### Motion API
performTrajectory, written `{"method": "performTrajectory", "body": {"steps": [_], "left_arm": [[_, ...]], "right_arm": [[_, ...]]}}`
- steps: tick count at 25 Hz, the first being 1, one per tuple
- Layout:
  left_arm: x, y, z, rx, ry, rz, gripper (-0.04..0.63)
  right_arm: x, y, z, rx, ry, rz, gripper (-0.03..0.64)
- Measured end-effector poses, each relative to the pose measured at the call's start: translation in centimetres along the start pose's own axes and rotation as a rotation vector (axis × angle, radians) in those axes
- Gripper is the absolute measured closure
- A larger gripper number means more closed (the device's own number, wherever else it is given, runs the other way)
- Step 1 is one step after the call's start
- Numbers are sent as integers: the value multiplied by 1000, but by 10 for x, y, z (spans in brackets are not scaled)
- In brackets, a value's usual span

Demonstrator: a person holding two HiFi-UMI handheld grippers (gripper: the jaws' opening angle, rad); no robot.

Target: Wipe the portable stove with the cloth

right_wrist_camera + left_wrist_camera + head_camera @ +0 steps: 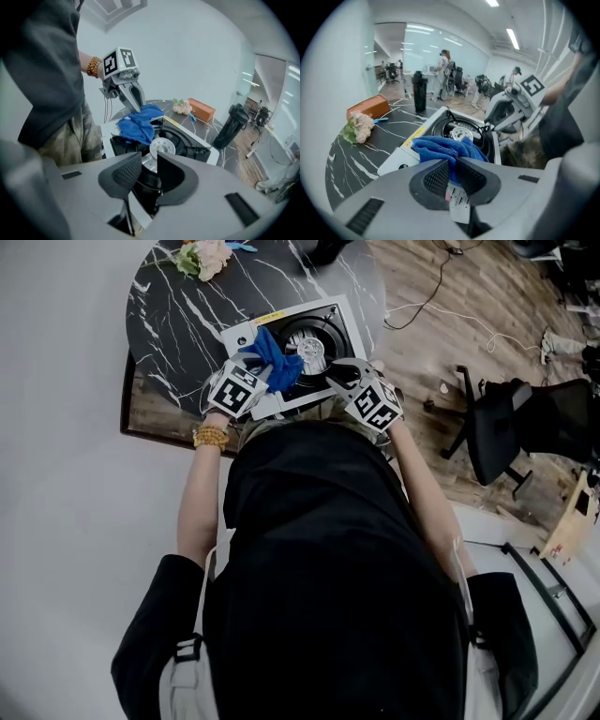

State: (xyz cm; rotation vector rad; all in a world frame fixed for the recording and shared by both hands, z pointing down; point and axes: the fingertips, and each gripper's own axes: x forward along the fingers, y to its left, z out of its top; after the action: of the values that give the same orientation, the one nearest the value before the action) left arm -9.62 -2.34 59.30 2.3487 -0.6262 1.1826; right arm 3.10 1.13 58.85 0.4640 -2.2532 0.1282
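Observation:
The white portable stove [246, 334] with its black burner ring [314, 341] sits at the near edge of the black marble table [178, 324]. A blue cloth [277, 359] lies bunched on the stove's left part. My left gripper [452, 164] is shut on the cloth [446, 146], and a white tag hangs between its pads. In the head view that left gripper [266, 372] is at the stove's near left. My right gripper [149, 161] straddles the stove's near right rim [140, 185] with its jaws slightly apart. I cannot see whether its pads press on the rim.
A flower bunch [204, 257], an orange box [369, 107] and a black bottle [419, 91] stand farther back on the table. A black office chair [520, 427] and cables [441, 306] are on the wood floor to the right. People stand in the far background.

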Motion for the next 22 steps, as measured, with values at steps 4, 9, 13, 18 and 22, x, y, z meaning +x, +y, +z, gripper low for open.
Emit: {"method": "performTrajectory", "body": {"steps": [4,9,13,18,22], "left_arm": [[-55,-11,46,-224,-378,-149,552],[-121,-66,103,-259,-695,-558,551],[-124,-66,99,-312,-707,-597,551],[-96,-63,61,-234,-515,-499,555],[-78,-97,51,-65,-376,-579,578]], "right_arm": [[-10,6,54,-108,-143,41,461],[7,29,105,-228,-233,153,385],[-3,30,135,-222,-342,173,555],[-42,26,143,-331,-395,119,558],[-57,54,153,-486,-337,224,491]]}}
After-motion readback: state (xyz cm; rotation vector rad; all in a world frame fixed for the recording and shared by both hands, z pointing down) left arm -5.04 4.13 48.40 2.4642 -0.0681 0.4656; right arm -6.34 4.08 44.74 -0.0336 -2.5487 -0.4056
